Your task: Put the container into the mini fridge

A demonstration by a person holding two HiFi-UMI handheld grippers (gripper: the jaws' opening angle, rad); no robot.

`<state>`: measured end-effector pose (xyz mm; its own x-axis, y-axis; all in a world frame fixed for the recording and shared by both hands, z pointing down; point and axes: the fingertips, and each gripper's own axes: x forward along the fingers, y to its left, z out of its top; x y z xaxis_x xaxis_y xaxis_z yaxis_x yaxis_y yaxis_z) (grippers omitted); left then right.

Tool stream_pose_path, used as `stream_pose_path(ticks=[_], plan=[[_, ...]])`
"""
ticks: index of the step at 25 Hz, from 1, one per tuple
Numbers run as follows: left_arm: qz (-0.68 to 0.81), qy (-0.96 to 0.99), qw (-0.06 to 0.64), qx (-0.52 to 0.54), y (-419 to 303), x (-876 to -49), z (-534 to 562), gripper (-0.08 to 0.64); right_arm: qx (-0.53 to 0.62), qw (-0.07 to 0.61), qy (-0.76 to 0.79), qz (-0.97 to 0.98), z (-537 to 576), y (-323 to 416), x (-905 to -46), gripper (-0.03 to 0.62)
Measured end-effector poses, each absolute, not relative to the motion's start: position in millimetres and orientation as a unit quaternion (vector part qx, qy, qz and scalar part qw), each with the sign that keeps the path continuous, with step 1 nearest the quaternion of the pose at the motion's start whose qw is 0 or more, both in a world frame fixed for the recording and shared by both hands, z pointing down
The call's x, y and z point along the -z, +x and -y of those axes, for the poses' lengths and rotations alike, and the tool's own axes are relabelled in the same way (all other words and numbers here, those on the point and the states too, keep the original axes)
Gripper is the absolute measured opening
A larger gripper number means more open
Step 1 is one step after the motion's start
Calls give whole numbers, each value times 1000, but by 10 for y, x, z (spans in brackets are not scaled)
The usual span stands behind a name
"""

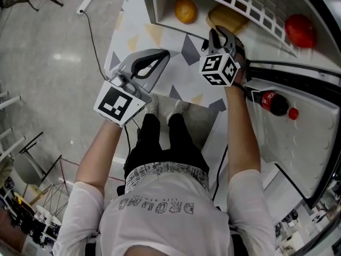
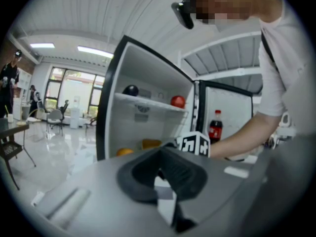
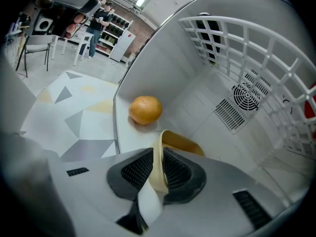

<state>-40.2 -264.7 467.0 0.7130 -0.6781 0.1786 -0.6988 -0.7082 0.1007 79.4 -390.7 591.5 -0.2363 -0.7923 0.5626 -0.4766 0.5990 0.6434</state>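
A yellow container [image 1: 229, 18] rests on the bottom floor of the open mini fridge [image 1: 165, 23], to the right of an orange [image 1: 186, 10]. My right gripper [image 1: 219, 35] reaches into the fridge and is shut on the container's near rim. In the right gripper view the cream rim [image 3: 158, 164] is pinched between the pads of the right gripper [image 3: 158, 171], and the container's body [image 3: 181, 143] shows just beyond. My left gripper [image 1: 159, 58] hangs outside the fridge over the patterned floor, shut on nothing. In its own view the left gripper [image 2: 165, 176] points at the fridge [image 2: 148, 127].
A white wire shelf [image 3: 256, 73] spans above the container, with a red fruit [image 1: 300, 30] on it. The fridge door [image 1: 298, 137] stands open to the right and holds a cola bottle [image 1: 272, 103]. The person's legs [image 1: 162, 137] and shoes are below the grippers.
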Motion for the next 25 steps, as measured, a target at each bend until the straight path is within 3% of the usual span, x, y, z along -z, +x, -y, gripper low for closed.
stream_pose_path(ticks=[10,25], plan=[[368,925,66,-66,-382,-4493,2637,6,173,422,425,782,3748,703,-5609,76],[350,933,36,-74,-320,-4006,2432,6,151,316,462,815,3184,710,-4526,18]])
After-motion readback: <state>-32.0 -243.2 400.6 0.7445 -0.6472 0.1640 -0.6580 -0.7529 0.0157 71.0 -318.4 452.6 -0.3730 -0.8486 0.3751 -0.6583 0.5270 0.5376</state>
